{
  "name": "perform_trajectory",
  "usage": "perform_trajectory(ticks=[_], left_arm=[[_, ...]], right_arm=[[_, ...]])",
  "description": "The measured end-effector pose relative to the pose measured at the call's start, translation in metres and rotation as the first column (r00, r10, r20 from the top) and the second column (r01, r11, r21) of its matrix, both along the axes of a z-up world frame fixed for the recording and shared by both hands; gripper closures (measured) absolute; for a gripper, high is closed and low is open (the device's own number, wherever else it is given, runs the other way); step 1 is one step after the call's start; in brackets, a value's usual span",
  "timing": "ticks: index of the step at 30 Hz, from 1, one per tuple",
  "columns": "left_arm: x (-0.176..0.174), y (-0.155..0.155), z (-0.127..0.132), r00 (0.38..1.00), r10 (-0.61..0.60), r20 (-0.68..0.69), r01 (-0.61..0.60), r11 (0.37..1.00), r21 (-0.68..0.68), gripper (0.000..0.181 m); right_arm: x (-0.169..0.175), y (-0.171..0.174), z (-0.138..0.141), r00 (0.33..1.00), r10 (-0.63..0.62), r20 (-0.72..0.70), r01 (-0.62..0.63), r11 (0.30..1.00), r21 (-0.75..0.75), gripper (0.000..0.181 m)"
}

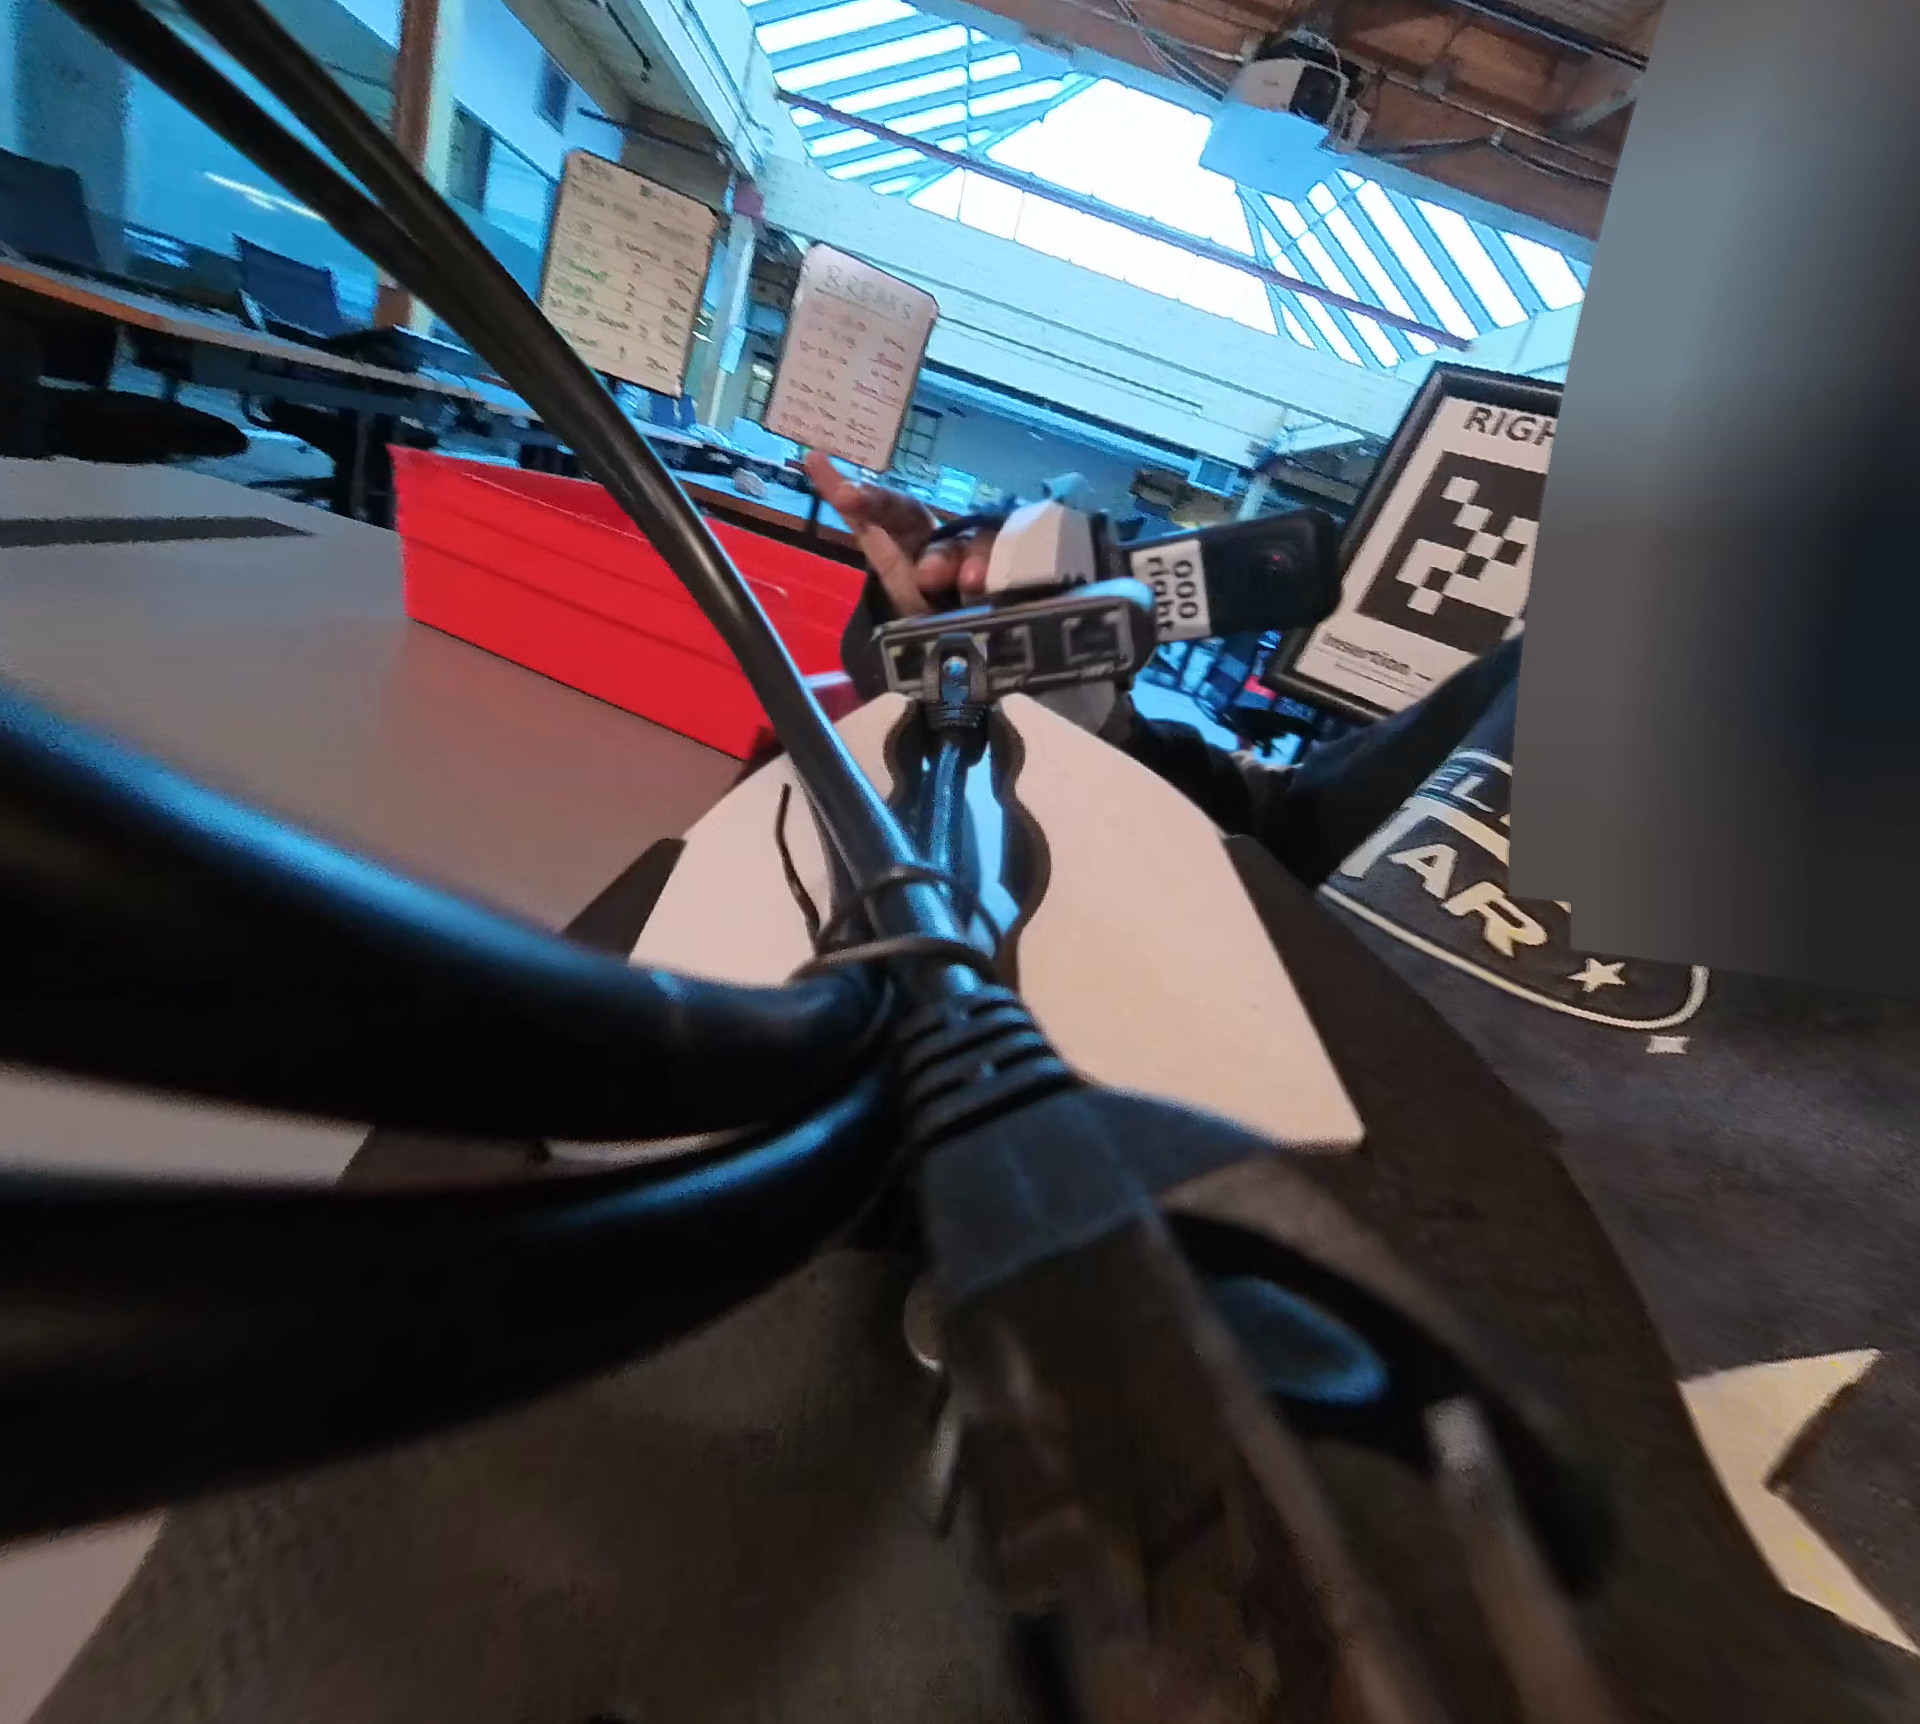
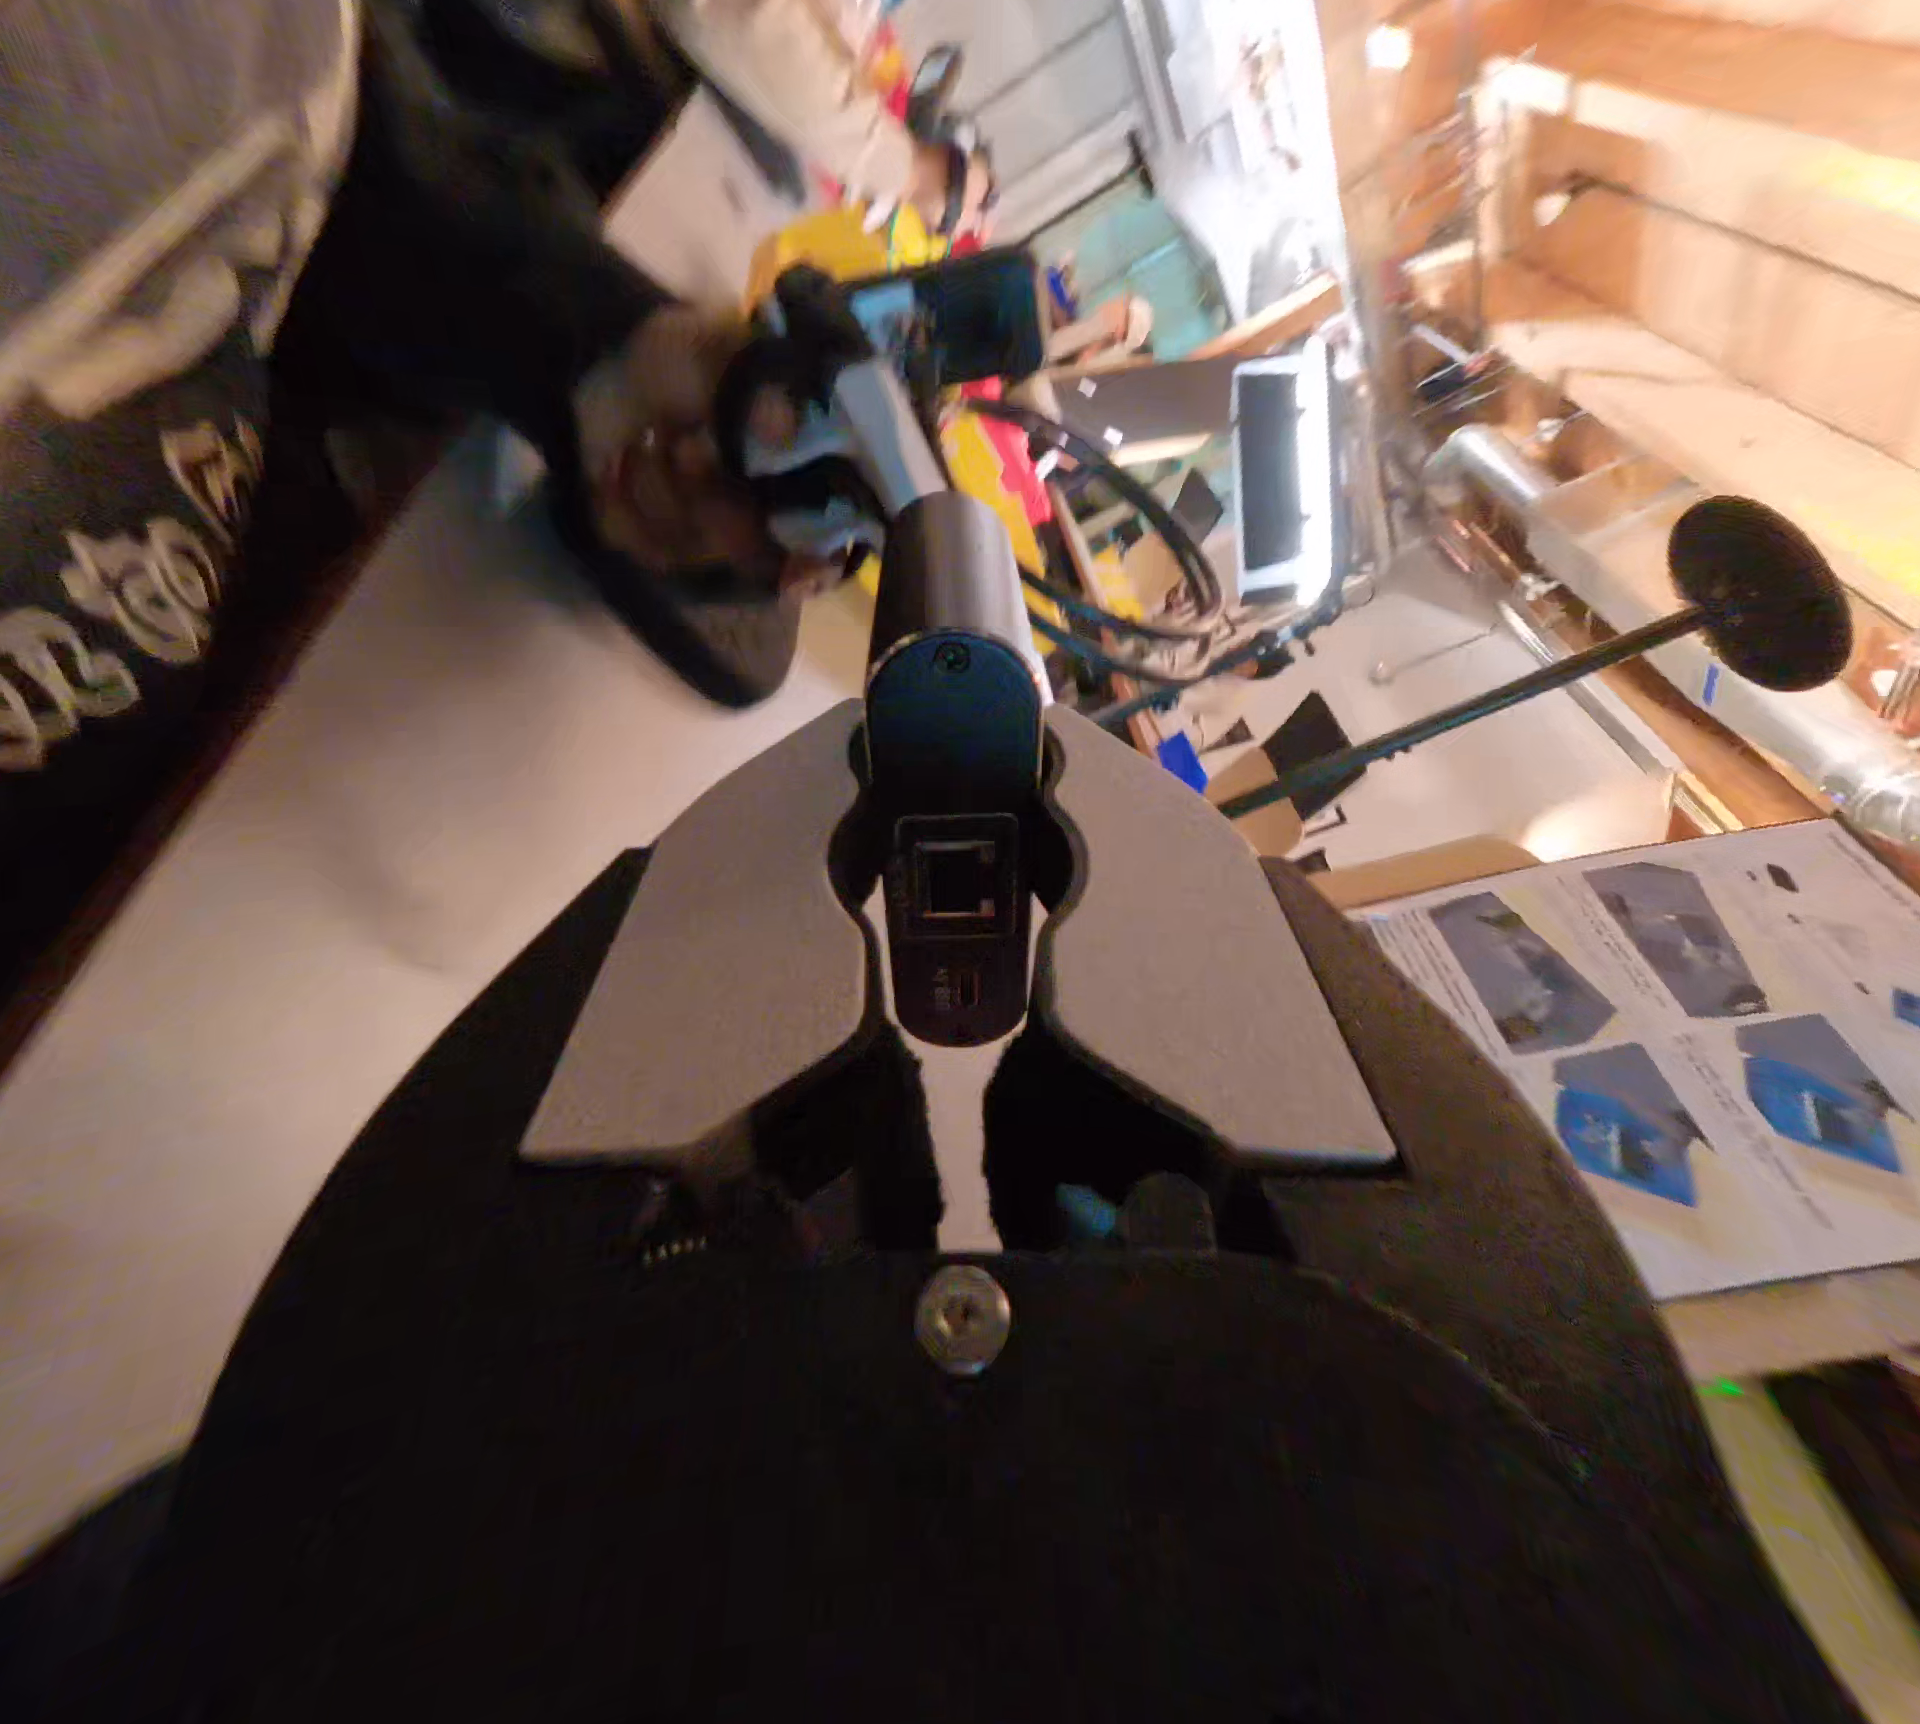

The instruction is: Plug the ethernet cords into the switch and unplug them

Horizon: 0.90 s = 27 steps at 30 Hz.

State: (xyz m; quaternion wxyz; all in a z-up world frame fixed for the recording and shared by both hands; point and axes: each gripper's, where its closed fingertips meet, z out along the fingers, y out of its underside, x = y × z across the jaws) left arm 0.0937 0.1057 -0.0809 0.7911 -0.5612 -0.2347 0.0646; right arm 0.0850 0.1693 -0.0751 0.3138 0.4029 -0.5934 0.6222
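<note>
Now, step: plug [image 1: 951, 672] of cord [image 1: 940, 801] seated at a switch [image 1: 1013, 640] port, both off the table [image 1: 260, 687].
Left fingers [image 1: 951, 718]: closed on cord.
Right fingers [image 2: 954, 827]: clamped on switch.
Next: likely straight push or pull.

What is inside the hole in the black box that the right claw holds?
The switch has one square socket facing the camera, dark and with no plug in it. The right claw hides its sides.
</note>
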Motion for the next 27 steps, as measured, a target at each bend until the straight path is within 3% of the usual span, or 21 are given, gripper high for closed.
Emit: perform_trajectory(ticks=[4, 11, 27], left_arm=[[0.020, 0.020, 0.012, 0.994, -0.106, -0.015, 0.106, 0.994, -0.002, 0.170], [0.031, 0.034, 0.017, 0.986, -0.160, 0.044, 0.161, 0.987, -0.022, 0.169], [0.033, 0.043, 0.000, 0.984, -0.163, 0.078, 0.172, 0.976, -0.134, 0.169]], right_arm=[[0.016, 0.004, 0.010, 0.998, 0.037, 0.047, -0.033, 0.996, -0.084, 0.156], [0.025, -0.002, 0.009, 0.996, 0.015, -0.087, -0.020, 0.998, -0.061, 0.156], [0.037, -0.004, -0.002, 0.977, 0.062, -0.205, -0.055, 0.998, 0.039, 0.156]])
